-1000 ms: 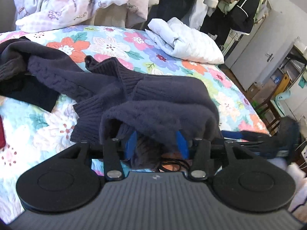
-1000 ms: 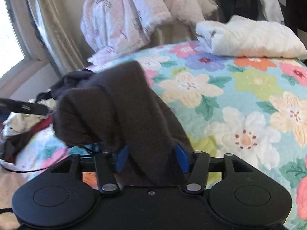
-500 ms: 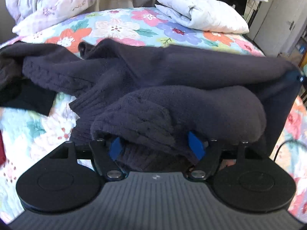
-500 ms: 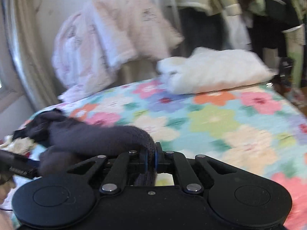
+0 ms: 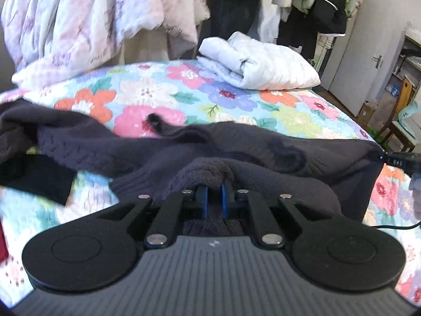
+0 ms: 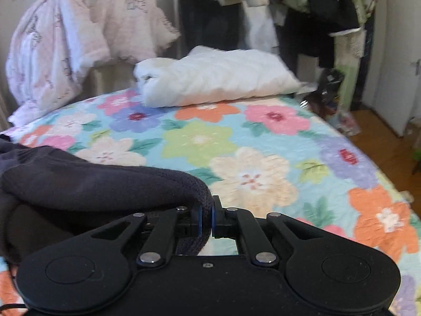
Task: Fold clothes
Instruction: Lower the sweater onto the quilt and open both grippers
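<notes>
Sweater (image 5: 236, 155), dark knit, is pinched in both the left gripper (image 5: 213, 197) and right gripper (image 6: 206, 217), stretched between their closed jaws.

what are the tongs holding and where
Both hold the dark sweater: left tongs pinch a bunched fold, right tongs its knit edge.

A home bedroom: a bed under a bright floral quilted bedspread (image 6: 236, 142), with a folded white padded duvet (image 6: 218, 84) at its far end. Behind hang coats and garments on a crowded clothes rail (image 5: 302, 2) (a white door (image 5: 368, 52) stands beside it), above wooden flooring (image 6: 381, 147).
</notes>
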The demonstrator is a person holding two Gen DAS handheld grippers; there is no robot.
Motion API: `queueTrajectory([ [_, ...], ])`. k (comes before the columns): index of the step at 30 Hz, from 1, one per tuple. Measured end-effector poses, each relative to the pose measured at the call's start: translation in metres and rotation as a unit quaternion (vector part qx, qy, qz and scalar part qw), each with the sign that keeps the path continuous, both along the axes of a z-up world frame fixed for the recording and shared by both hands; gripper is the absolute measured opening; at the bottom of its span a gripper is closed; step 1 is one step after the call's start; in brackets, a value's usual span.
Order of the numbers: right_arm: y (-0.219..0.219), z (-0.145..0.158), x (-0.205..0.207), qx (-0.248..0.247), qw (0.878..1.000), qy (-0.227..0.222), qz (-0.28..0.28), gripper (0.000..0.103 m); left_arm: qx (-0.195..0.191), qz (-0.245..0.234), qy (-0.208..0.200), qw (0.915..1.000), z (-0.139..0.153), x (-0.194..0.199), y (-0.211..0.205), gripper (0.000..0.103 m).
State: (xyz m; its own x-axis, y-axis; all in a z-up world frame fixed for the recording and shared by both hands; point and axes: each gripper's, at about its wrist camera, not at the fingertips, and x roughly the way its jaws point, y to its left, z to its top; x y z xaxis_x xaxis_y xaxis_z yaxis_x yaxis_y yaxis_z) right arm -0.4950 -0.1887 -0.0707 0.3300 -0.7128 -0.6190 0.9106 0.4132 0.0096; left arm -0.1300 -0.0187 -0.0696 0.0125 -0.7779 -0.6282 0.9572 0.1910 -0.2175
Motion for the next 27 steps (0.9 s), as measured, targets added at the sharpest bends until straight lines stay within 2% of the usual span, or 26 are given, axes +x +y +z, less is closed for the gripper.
queueTrajectory([
  [1, 0.002, -0.003, 0.001, -0.012, 1.0, 0.011, 0.006, 0.006, 0.015, 0.006, 0.01, 0.9998, 0.001, 0.002, 0.001, 0.013],
  [3, 0.005, -0.016, 0.004, 0.001, 0.999, 0.032, 0.043, 0.007, 0.048, 0.028, 0.016, 0.9983, 0.004, 0.003, 0.001, 0.017],
  [5, 0.007, -0.034, 0.004, 0.034, 0.996, 0.068, 0.049, 0.008, 0.041, 0.037, 0.011, 0.9984, 0.011, 0.004, 0.004, 0.02],
  [9, 0.007, -0.036, -0.008, 0.048, 0.997, 0.048, 0.023, 0.008, 0.029, 0.012, 0.028, 0.9991, 0.031, 0.015, 0.003, 0.021],
  [10, 0.007, -0.034, -0.006, 0.041, 0.997, 0.061, 0.029, 0.008, 0.024, 0.009, 0.023, 0.9994, 0.037, 0.018, 0.002, 0.024],
  [12, 0.011, -0.029, 0.001, 0.015, 0.993, 0.107, 0.041, 0.01, 0.019, 0.007, 0.008, 0.9998, 0.048, 0.025, 0.001, 0.04],
  [13, 0.011, -0.026, 0.003, 0.013, 0.992, 0.118, 0.044, 0.009, 0.024, 0.011, -0.002, 0.9997, 0.05, 0.023, -0.002, 0.054],
  [15, 0.008, -0.016, 0.0, 0.026, 0.993, 0.111, 0.034, 0.011, 0.046, -0.006, -0.017, 0.9988, 0.047, 0.02, -0.011, 0.057],
  [16, 0.009, -0.008, -0.004, 0.029, 0.995, 0.086, 0.041, 0.011, 0.058, -0.023, -0.019, 0.9978, 0.044, 0.018, -0.017, 0.057],
  [18, 0.015, 0.009, -0.009, 0.028, 0.997, 0.036, 0.066, 0.02, 0.069, -0.051, -0.016, 0.9962, 0.042, 0.016, -0.03, 0.057],
  [19, 0.023, 0.016, -0.005, 0.025, 0.994, 0.022, 0.101, 0.023, 0.061, -0.062, -0.016, 0.9961, 0.043, 0.016, -0.036, 0.057],
  [20, 0.028, 0.02, 0.003, 0.02, 0.991, 0.02, 0.132, 0.031, 0.053, -0.073, -0.017, 0.9958, 0.045, 0.016, -0.043, 0.059],
  [21, 0.034, 0.021, 0.013, 0.013, 0.986, 0.027, 0.164, 0.042, 0.05, -0.084, -0.028, 0.9948, 0.045, 0.017, -0.052, 0.06],
  [23, 0.045, 0.021, 0.038, -0.002, 0.973, 0.052, 0.225, 0.051, 0.045, -0.105, -0.052, 0.9921, 0.046, 0.018, -0.072, 0.064],
  [27, 0.055, 0.015, 0.089, -0.031, 0.94, 0.115, 0.319, 0.051, 0.084, -0.146, -0.108, 0.9797, 0.031, 0.027, -0.115, 0.068],
])
